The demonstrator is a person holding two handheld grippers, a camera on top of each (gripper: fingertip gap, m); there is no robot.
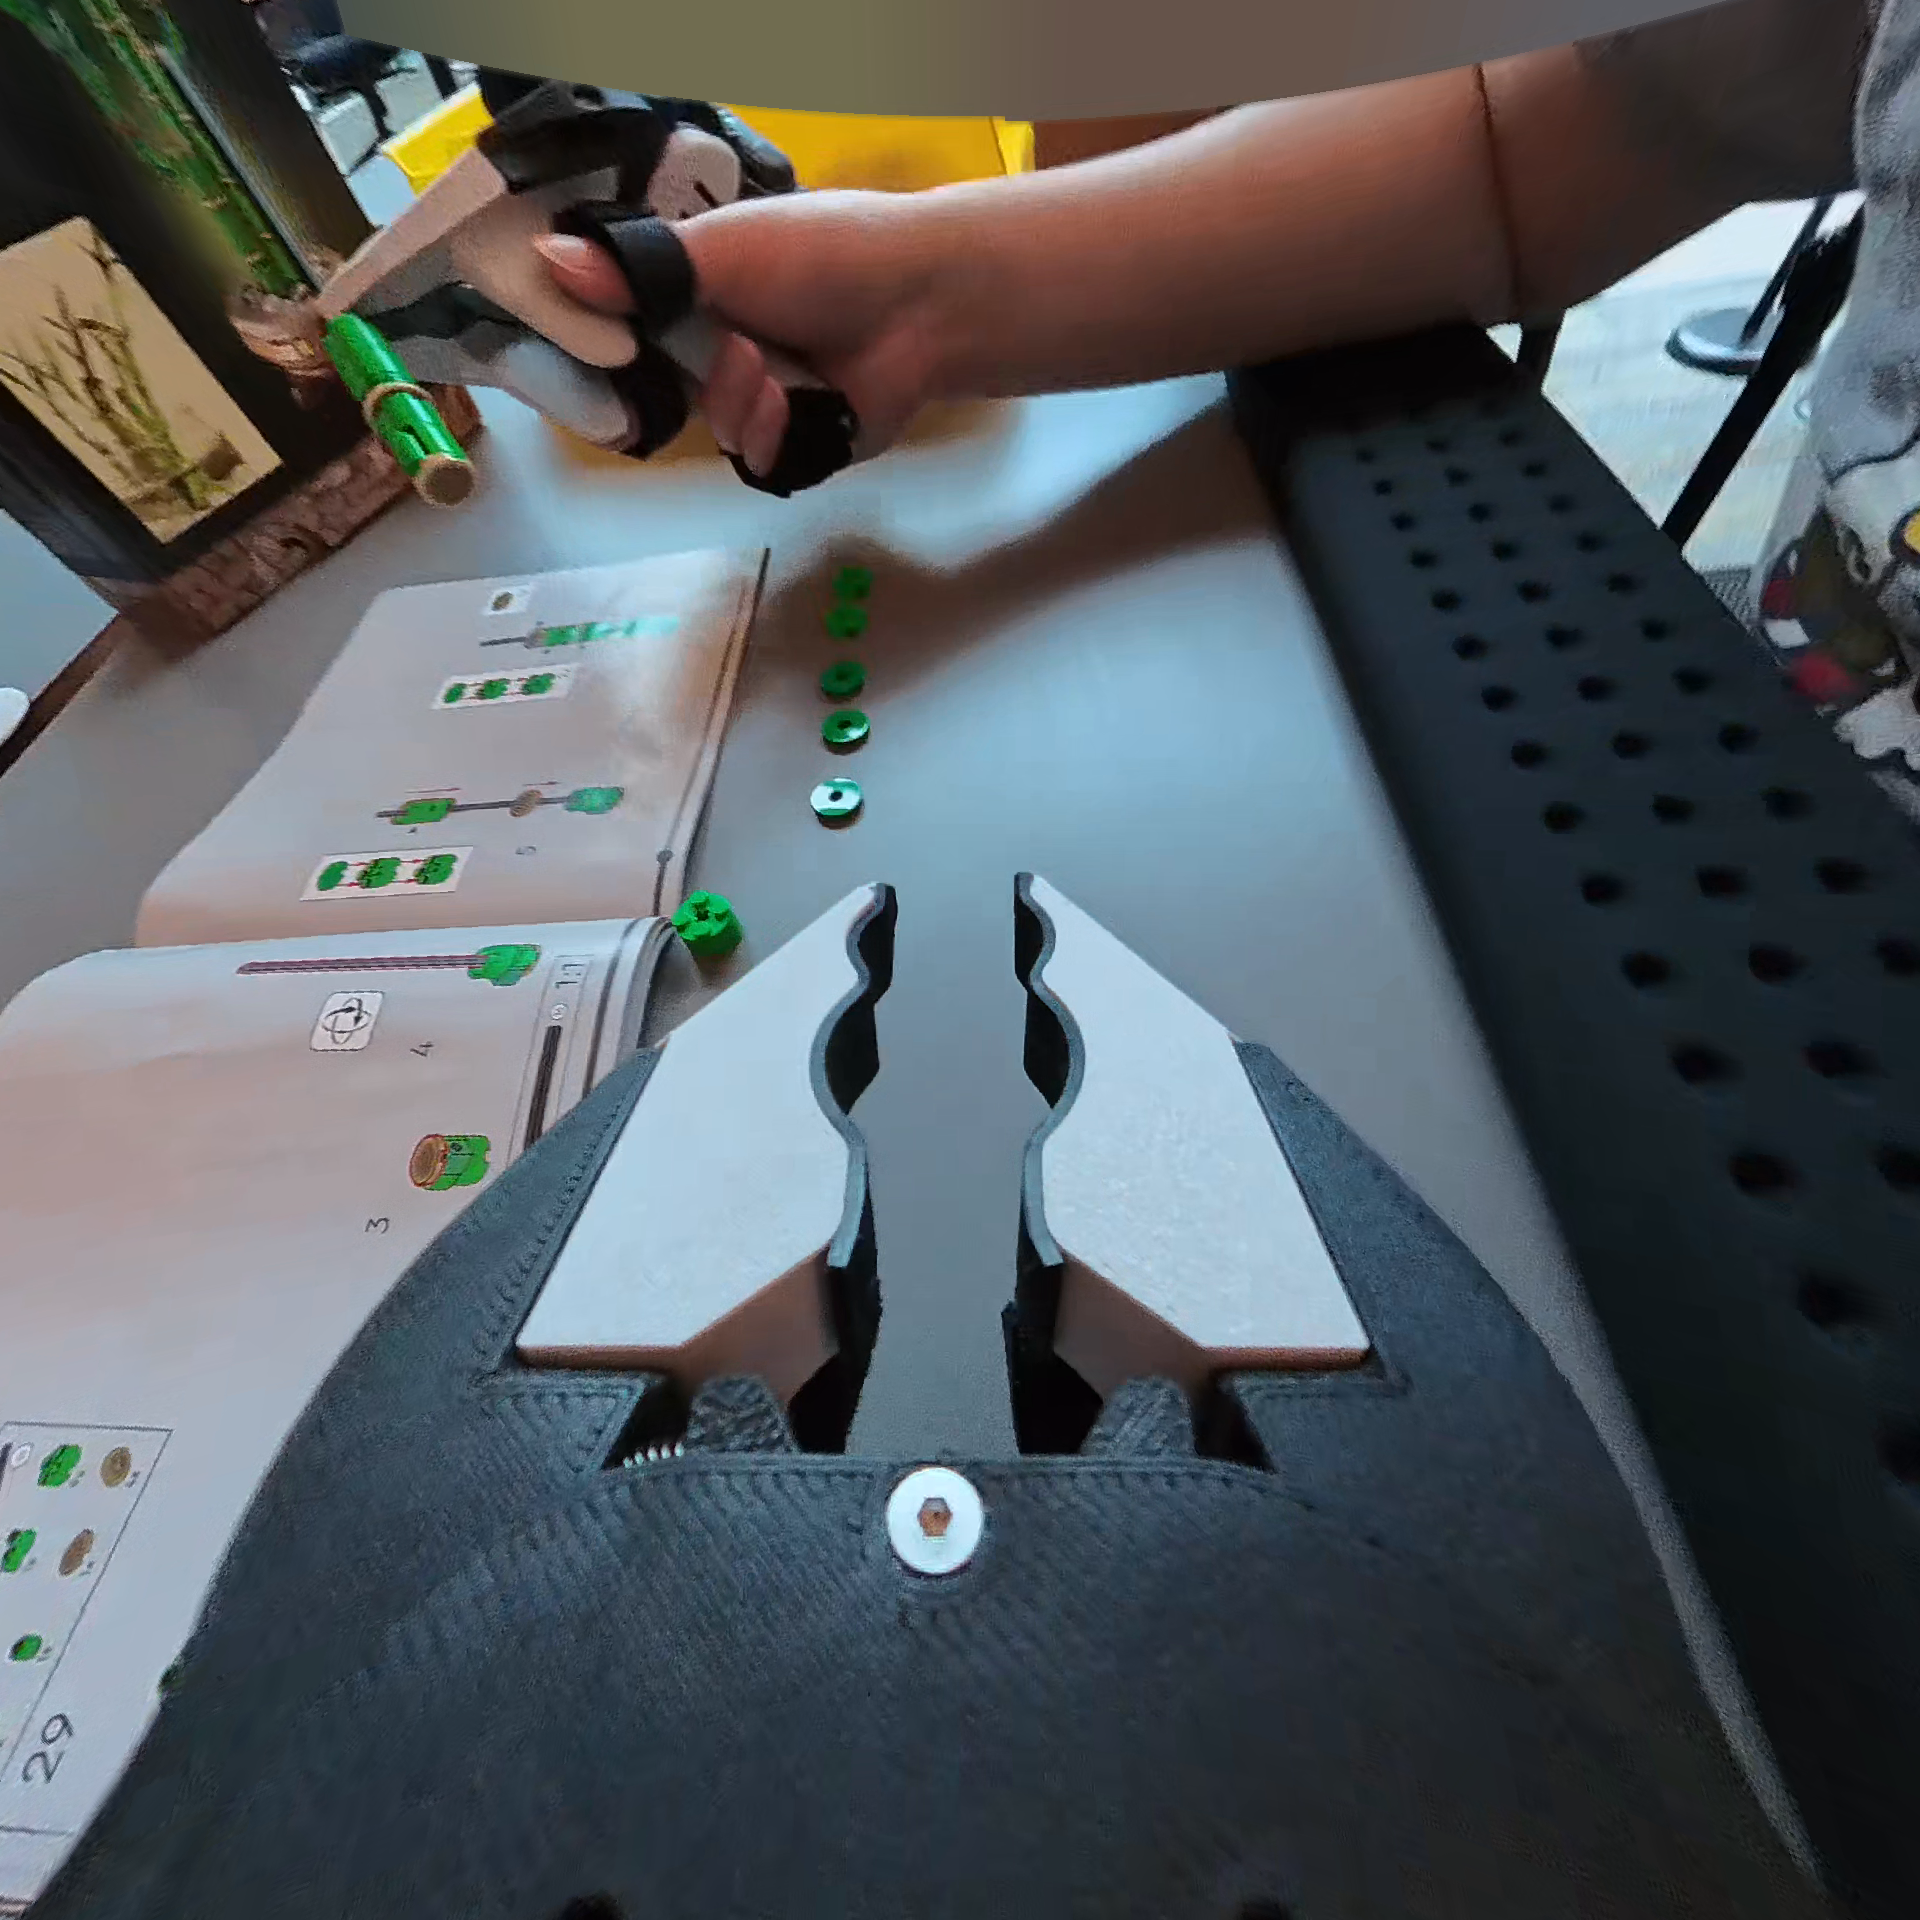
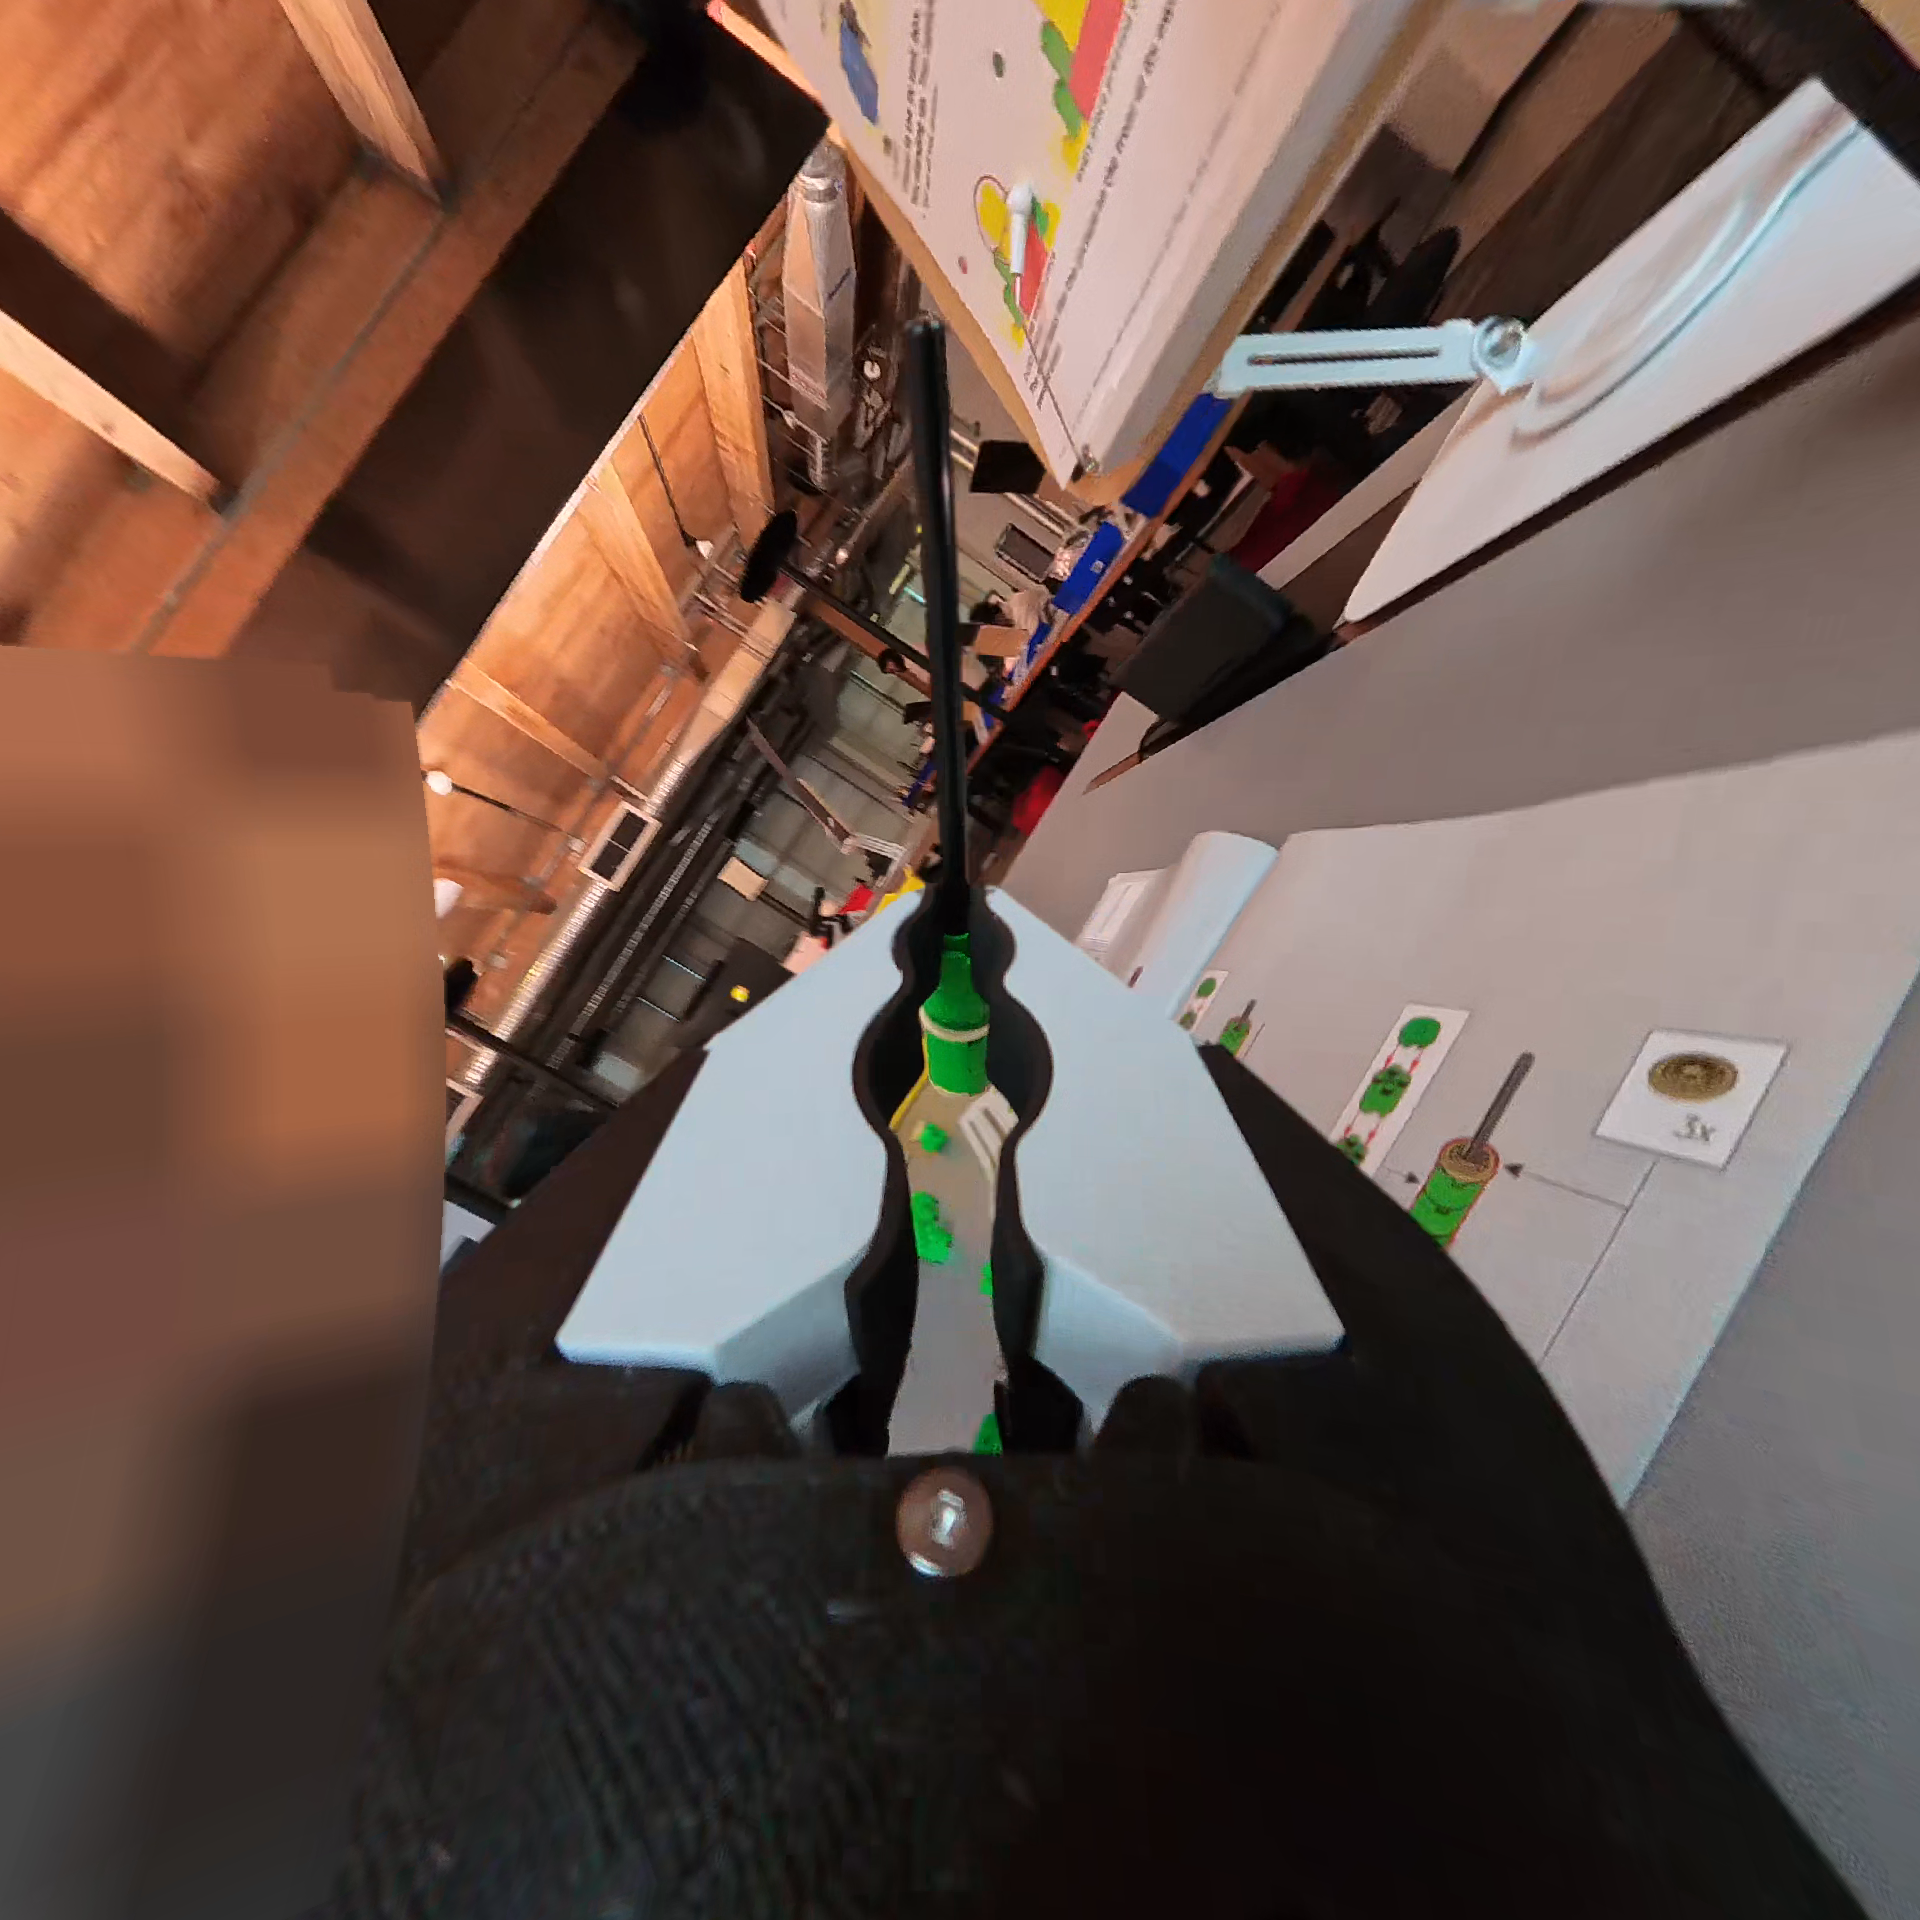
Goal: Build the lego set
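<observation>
1. The left tool [image 1: 954, 914] is hovering low over the grey desk [image 1: 1091, 727], its two pale fingers parted with nothing between them.
2. The right tool [image 2: 954, 914] is clamping a green lego stalk [image 2: 954, 1029] near its fingertips. In the left wrist view, this tool [image 1: 343, 312] is sitting at about 10 o'clock, held by a person's hand [image 1: 790, 301].
3. The stalk is looking like stacked green round pieces with a thin tan ring between two of them and a tan cap at one end [image 1: 447, 480]. A thin black axle [image 2: 935, 623] is running through it and sticking far out past the fingertips toward 12 o'clock in the right wrist view.
4. A line of small green round pieces [image 1: 844, 681] is lying on the desk at 12 o'clock from the left tool, well apart from it. One more green round brick [image 1: 709, 923] is sitting just beside the open instruction booklet [image 1: 447, 748], near the left finger at 11 o'clock.
5. The step in hand is probably threading another green piece onto the axle. To do it well, the left tool should be closing squarely across a piece's round sides, keeping its centre hole clear.
6. The right tool should be holding the axle steady and in line with that hole; a tilted approach could jam the piece.
</observation>
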